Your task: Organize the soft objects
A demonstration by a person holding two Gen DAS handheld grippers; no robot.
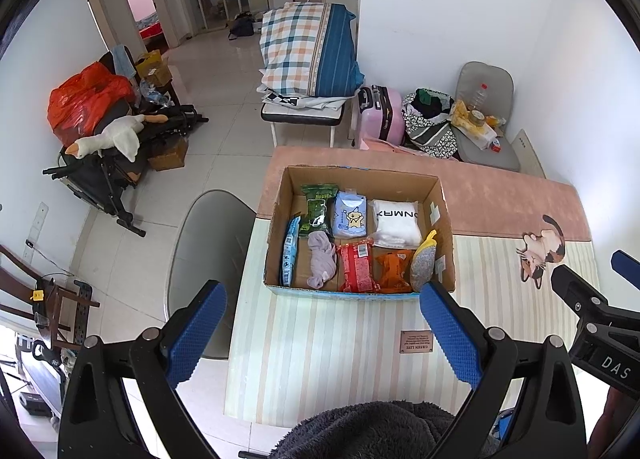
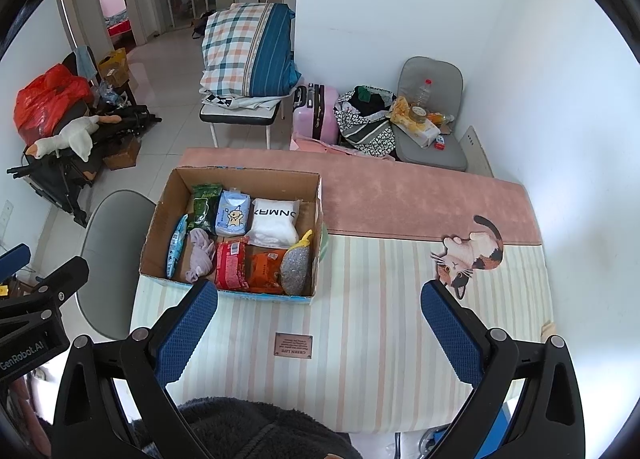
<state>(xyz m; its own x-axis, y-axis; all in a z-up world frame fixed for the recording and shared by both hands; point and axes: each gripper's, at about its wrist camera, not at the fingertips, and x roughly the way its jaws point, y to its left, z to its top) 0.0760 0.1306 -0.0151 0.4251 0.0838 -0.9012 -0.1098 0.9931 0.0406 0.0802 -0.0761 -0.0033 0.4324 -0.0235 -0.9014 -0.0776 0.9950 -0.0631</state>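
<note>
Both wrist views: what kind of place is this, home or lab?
Most likely a lived-in home, probably a spare or living room. A folded plaid quilt sits on a bench, a pink suitcase stands by the wall, and a cardboard box of soft goods sits on a table with a cat-print mat.

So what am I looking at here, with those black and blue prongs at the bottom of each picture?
There is no robot. A person holds a two-fingered tool in each hand, and a wide-angle camera on each looks forward along its fingers. One picture comes from the left tool, the other from the right tool. Both are open and hold nothing.

On the striped table mat stands an open cardboard box of soft things: wrapped packs, a white packet, a crumpled lilac cloth and a silvery scrubber. The dark fuzzy patch at the bottom looks like the person's clothing.
</note>
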